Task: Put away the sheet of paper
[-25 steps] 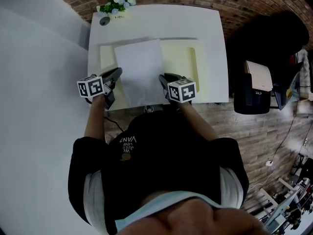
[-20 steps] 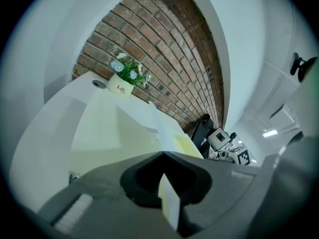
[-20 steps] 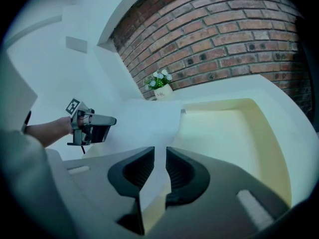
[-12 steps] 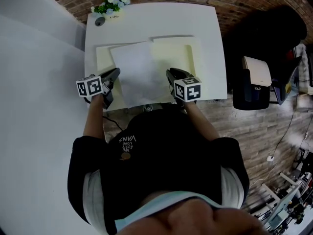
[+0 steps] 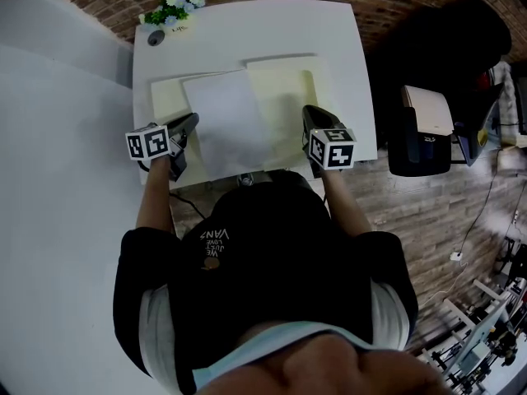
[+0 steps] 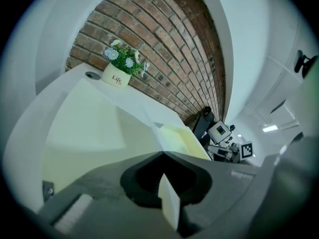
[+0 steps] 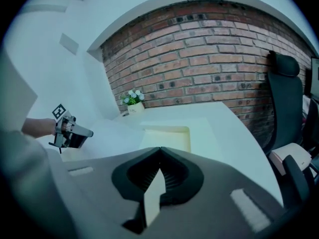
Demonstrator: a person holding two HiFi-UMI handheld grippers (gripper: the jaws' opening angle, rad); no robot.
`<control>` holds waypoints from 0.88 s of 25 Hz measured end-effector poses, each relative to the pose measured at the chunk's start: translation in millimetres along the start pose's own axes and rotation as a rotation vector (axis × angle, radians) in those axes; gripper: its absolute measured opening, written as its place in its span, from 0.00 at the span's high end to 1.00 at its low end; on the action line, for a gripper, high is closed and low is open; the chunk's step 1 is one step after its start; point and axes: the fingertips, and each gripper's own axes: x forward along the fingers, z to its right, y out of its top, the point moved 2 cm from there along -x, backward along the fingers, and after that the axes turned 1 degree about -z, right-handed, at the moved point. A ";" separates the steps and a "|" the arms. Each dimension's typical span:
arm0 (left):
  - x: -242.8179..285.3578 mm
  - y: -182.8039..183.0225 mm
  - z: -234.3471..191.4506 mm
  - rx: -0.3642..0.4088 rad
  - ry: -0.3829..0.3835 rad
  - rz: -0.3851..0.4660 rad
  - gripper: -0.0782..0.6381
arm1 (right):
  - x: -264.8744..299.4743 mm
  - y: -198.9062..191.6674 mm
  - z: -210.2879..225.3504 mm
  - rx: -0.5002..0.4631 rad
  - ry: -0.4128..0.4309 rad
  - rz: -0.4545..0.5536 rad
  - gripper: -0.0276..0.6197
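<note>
A white sheet of paper (image 5: pixel 226 122) lies across the middle of an open pale yellow folder (image 5: pixel 288 97) on the white table (image 5: pixel 247 31). My left gripper (image 5: pixel 193 122) is at the sheet's left edge, shut on that edge; in the left gripper view (image 6: pixel 162 153) the jaws meet at the tip with the sheet's edge running up from them. My right gripper (image 5: pixel 306 112) is over the folder's right half, apart from the sheet, shut with nothing in it. Its own view (image 7: pixel 159 149) shows the tips together and the left gripper (image 7: pixel 84 132) off to the left.
A small pot of flowers (image 5: pixel 169 2) and a round dark object (image 5: pixel 155 36) stand at the table's far left corner. A black chair (image 5: pixel 436 39) and a dark stand with a pale box (image 5: pixel 428 130) are to the right of the table. Brick wall behind.
The right gripper has left the sheet's right edge and moved to the right, over the folder's right half. The left gripper and the sheet have stayed where they were.
</note>
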 end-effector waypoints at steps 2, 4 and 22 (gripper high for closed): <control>3.3 -0.6 1.0 0.000 -0.002 -0.006 0.89 | -4.9 -0.5 11.4 0.007 -0.031 0.005 0.96; 6.0 -1.2 2.3 -0.004 -0.001 -0.011 0.89 | -9.2 -1.2 22.1 0.011 -0.058 0.004 0.96; 28.7 -7.0 6.2 -0.039 -0.017 -0.039 0.89 | -24.1 -27.2 75.6 0.036 -0.202 -0.065 0.96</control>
